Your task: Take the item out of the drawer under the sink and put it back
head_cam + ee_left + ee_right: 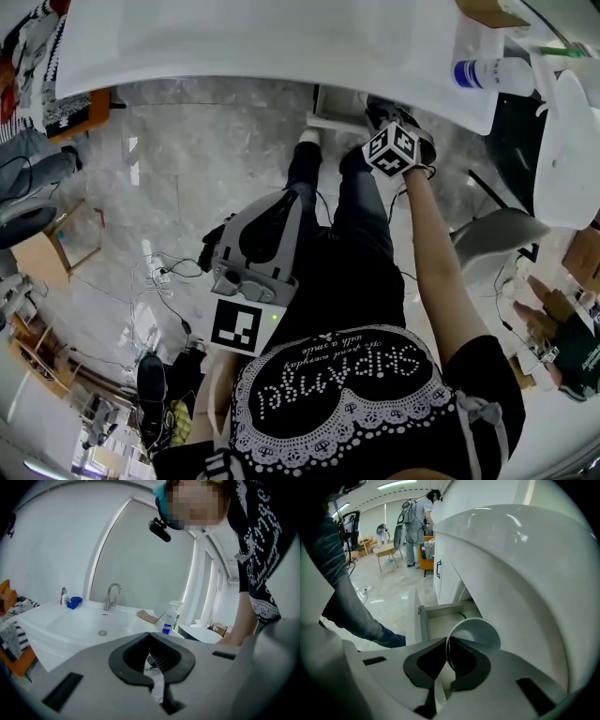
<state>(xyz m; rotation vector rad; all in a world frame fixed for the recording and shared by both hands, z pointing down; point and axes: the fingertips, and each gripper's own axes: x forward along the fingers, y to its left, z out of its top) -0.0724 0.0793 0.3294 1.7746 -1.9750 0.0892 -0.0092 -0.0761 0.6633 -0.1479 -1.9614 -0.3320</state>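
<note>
We pinch the thin rim of the plain white cup (477, 632) in our right gripper (448, 641) above the open drawer (440, 616), with the sink basin (525, 573) crowding at 2 o'clock and open floor (389, 592) at 10, our left gripper (150, 637) clenched empty.

White cup (476, 632), tilted, mouth toward camera, rim pinched in right gripper (447, 644), just above open drawer (440, 620); drawer pulled out, greyish inside.
</note>
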